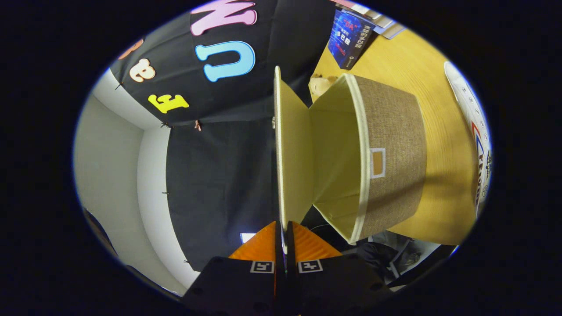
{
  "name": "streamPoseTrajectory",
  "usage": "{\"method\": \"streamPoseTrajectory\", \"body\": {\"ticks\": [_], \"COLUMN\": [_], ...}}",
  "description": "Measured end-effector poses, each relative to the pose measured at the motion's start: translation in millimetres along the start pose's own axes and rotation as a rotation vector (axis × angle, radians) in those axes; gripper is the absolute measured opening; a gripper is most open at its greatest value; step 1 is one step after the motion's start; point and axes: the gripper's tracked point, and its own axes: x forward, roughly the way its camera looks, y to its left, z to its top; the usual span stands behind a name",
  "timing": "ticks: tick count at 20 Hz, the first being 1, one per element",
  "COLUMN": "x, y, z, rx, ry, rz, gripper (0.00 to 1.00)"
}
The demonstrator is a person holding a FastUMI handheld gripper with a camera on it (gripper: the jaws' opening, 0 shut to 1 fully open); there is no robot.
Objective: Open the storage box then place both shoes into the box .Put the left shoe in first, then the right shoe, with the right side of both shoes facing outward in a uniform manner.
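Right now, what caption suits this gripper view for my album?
Tongs shut on the lid, swinging the storage box open; a shoe waits on the table.

Recording booth, staged household setting.
Black cloth wall (219,175) pinned over pale panels (109,166); wood-grain table (443,145) carrying a fabric storage box (395,158), a white shoe (476,127), a dark book (349,41) and a small wooden item (319,84).

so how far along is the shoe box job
The storage box is open: its lid is swung clear of the mouth. In hand: the gripper is shut on the lid's edge, both fingers pinching it. Left: both shoes; the box looks empty and one white shoe lies on the table beyond.
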Motion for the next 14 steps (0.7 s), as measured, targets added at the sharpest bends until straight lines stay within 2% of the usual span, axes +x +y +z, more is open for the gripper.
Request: {"method": "streamPoseTrajectory", "body": {"ticks": [7, 14], "x": [49, 155], "y": [53, 91], "z": [9, 1], "rx": [-0.085, -0.174], "ry": [-0.012, 0.048], "rz": [-0.023, -0.059], "gripper": [0.05, 0.05]}}
